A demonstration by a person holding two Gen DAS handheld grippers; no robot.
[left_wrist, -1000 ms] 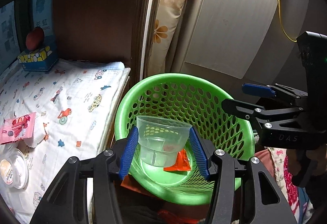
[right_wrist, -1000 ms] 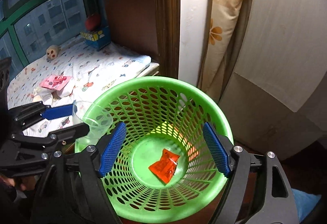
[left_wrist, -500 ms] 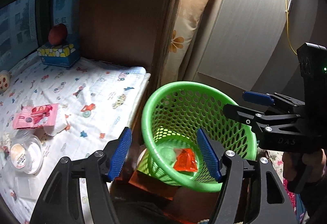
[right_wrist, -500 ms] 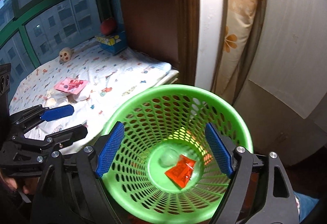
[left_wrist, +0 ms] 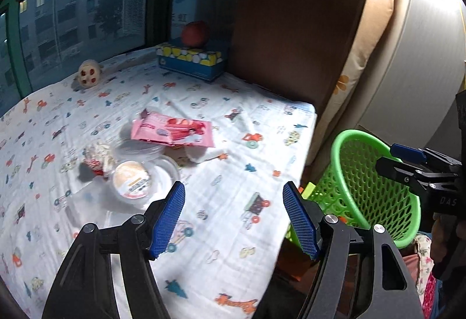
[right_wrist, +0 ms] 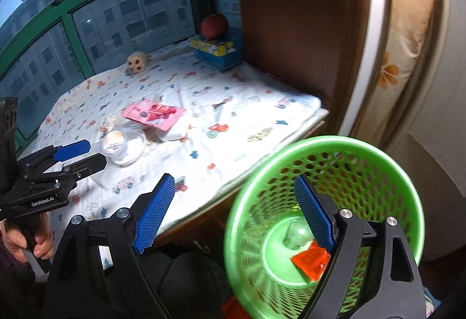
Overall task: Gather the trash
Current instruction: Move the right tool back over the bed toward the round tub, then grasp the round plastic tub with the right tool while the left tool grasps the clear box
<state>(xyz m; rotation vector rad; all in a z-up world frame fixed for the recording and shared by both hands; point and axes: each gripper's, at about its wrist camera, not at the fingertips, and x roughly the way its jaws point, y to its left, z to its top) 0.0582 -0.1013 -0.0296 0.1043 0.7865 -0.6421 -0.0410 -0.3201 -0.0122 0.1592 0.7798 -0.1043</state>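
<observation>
- Left wrist view: the left claw (left_wrist: 234, 220) stands apart with nothing between its pads, over the printed sheet (left_wrist: 221, 121) at lower centre.
- A pink wrapper (left_wrist: 173, 129) and a clear lidded cup (left_wrist: 137, 177) lie left of centre.
- Right wrist view: the right claw (right_wrist: 233, 215) has just been opening, empty.
- At lower right, the green basket (right_wrist: 387, 158) holds a clear cup (right_wrist: 294, 236) and a red packet (right_wrist: 311, 259).
</observation>
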